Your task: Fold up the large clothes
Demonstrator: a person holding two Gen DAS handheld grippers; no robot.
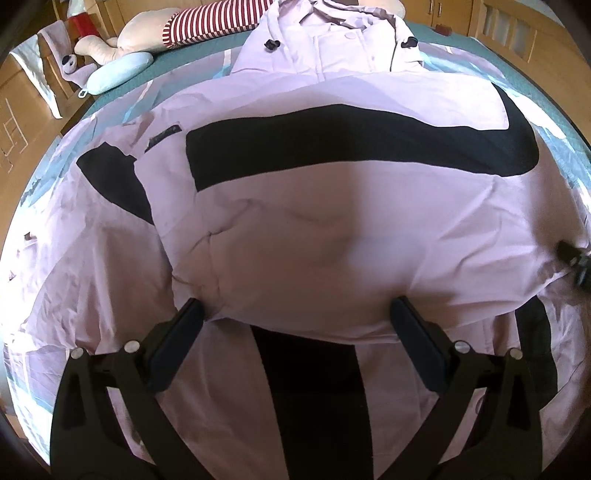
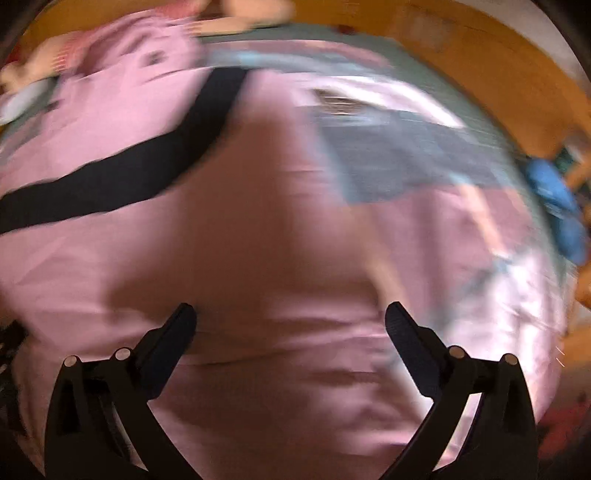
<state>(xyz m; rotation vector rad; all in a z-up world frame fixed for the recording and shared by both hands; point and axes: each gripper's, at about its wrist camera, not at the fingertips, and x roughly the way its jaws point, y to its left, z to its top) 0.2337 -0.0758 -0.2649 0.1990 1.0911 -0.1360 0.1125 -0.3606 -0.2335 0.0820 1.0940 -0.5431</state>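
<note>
Our left tongs (image 1: 295, 314) stand apart over a folded edge of the lilac jacket (image 1: 332, 229), clamping nothing. Our right tongs (image 2: 290, 317) gape wide above blurred pink cloth. The jacket lies spread on the bed (image 1: 546, 70); its small black label (image 1: 164, 134) is too small to read. Beyond lies a striped plush toy (image 1: 207, 26).

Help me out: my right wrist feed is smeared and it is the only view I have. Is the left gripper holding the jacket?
Observer: No. The left gripper has its fingers spread wide around a puffed fold of the pink jacket, not pinching it.
Operator: Is the jacket folded yet?
Observer: Partly. The lower part is doubled over, and the collar lies flat beyond it.
Operator: Anything else on the bed?
Observer: A plush toy in a striped shirt lies near the collar.
</note>
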